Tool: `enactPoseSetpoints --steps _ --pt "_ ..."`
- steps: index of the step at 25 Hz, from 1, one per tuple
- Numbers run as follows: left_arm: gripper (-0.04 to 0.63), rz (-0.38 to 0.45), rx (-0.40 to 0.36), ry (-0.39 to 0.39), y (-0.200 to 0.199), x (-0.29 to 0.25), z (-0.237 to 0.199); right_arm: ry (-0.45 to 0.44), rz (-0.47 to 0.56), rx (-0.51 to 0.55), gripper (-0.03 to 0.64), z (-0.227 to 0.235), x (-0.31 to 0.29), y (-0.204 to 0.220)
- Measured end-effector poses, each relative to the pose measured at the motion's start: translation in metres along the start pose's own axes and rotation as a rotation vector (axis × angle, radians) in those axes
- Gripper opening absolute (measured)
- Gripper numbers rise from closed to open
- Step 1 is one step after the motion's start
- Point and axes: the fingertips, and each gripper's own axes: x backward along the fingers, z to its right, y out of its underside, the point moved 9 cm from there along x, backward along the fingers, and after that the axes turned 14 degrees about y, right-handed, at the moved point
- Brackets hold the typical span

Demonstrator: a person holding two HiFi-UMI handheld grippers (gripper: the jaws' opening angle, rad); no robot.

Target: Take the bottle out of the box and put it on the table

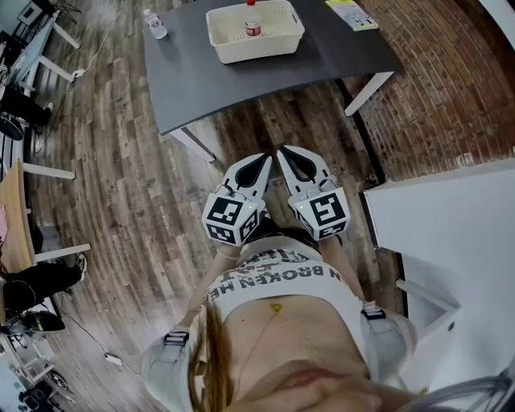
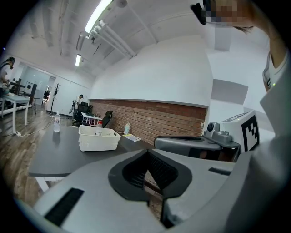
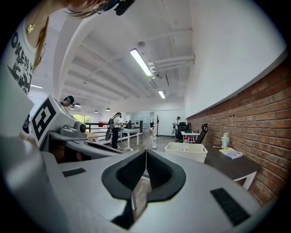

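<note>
A small bottle [image 1: 253, 22] with a red cap stands inside the white basket [image 1: 256, 47] on the dark table [image 1: 201, 80], at the far top of the head view. Both grippers hang side by side over the wooden floor, close to the person's body and well short of the table. The left gripper [image 1: 265, 159] is shut and empty, its tips meeting [image 2: 146, 152]. Beside it the right gripper [image 1: 283, 151] is shut and empty too [image 3: 145, 152]. Both gripper views look toward the basket [image 2: 97, 140] [image 3: 185, 151] and the bottle in it [image 2: 99, 129] [image 3: 185, 139].
A second clear bottle [image 1: 154, 24] stands at the table's left end, and a yellow booklet [image 1: 352, 14] lies at its right end. A white tabletop [image 1: 451, 233] juts in at the right. A brick wall runs along the right. Desks and people are further off at the left.
</note>
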Motion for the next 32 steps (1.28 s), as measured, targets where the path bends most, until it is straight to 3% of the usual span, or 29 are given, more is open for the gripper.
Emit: enactPoseSetpoints --steps 6,17,32 --pt "0.005 0.007 0.009 0.014 -0.001 0.007 -0.022 0.015 -0.026 0.014 0.010 -0.012 -0.015 -0.002" --pt "0.005 0.036 0.074 -0.088 0.001 0.014 -0.059 -0.026 -0.054 0.054 0.010 -0.008 -0.055 -0.003" --pt "0.005 -0.001 0.047 -0.115 -0.045 -0.097 -0.132 -0.102 -0.020 0.015 0.011 0.087 -0.162 -0.015"
